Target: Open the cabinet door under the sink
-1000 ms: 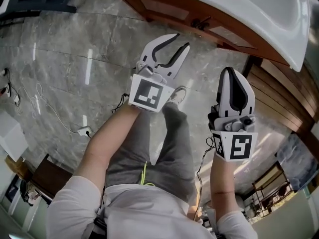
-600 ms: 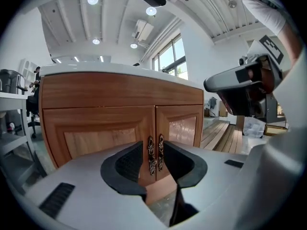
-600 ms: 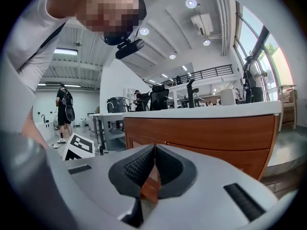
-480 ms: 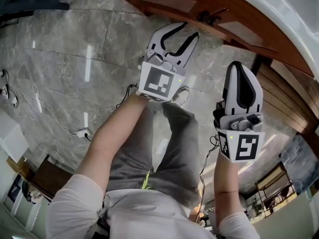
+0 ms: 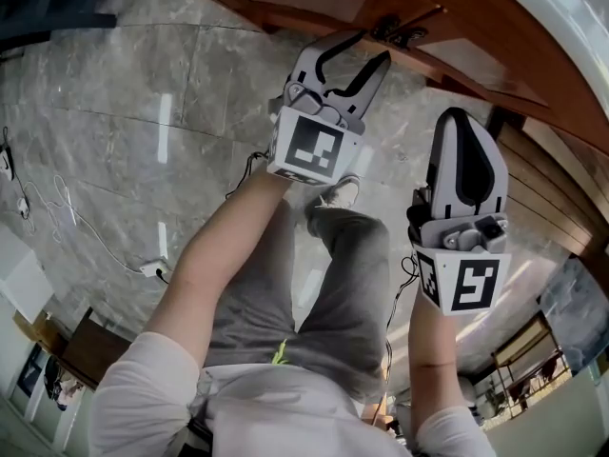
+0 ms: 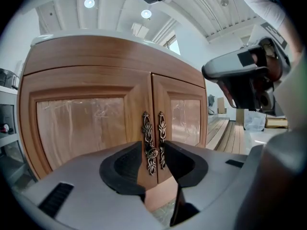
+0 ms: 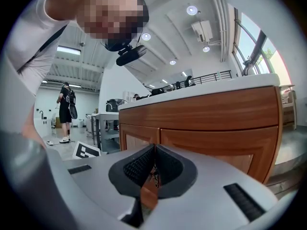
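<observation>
two door handles (image 6: 149,145) sit mid-frame beyond the left gripper (image 5: 366,46), jaws just opened, empty; centre one handle, then clamp. right gripper (image 5: 461,122) closed.

A grey, veined stone-tile floor (image 5: 114,112) spreads to the left, glossy with streaks of reflected light. A thin white cable with a plug block (image 5: 157,271) trails across it at the near left. To the right lies brown wooden planking (image 5: 538,184). Overhead, a white ribbed ceiling (image 6: 115,13) carries small round recessed lamps (image 6: 89,3). A tall dark-framed window (image 7: 254,47) lets in daylight at the right. What seems to be a grey metal worktable (image 7: 103,123) stands far off at the left.
</observation>
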Demonstrator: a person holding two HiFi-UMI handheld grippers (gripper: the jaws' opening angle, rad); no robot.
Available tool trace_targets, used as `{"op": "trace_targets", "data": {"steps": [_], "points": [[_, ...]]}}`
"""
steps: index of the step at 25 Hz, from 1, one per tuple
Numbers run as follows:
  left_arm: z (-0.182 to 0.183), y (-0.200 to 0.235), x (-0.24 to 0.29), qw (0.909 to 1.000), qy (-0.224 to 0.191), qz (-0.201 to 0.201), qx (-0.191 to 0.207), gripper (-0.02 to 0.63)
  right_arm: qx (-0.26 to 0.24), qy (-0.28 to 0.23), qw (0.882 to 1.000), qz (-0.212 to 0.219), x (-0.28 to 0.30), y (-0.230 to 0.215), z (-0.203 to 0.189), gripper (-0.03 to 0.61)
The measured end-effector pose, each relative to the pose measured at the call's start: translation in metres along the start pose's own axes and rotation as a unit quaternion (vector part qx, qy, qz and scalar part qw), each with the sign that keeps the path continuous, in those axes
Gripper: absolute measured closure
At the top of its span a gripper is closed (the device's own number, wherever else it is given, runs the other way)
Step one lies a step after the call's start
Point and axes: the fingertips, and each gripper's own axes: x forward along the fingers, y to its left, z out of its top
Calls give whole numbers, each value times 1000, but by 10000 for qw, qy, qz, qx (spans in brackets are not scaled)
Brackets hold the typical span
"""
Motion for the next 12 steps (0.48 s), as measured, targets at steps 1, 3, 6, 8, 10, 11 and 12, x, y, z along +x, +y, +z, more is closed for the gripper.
{"op": "trace_targets", "data": {"steps": [1, 3, 6, 8, 10, 11, 12], "points": [[-1, 0, 2, 10000, -22, -5, 21, 474, -3, -10, 10000, -8, 1, -1, -1, 546], [-3, -1, 6, 10000, -41, -8, 31, 474, -17, -23, 10000, -18, 2, -2, -3, 546], [-7, -2, 10, 10000, -43, 23, 62, 474, -46, -16, 10000, -33, 4, -5, -6, 546], [-8, -3, 15, 9999, -53, 37, 133, 476, -76, -7, 10000, -44, 4, -8, -8, 546], [-9, -5, 19, 9997, -73, 53, 231, 476, -84, -2, 9999, -61, 3, -12, -10, 546], [-8, -5, 20, 9996, -98, 76, 251, 479, -78, 3, 9999, -72, 3, -13, -11, 546], [-8, -5, 21, 9995, -130, 116, 253, 483, -73, 10, 9999, -79, 2, -14, -11, 546]]}}
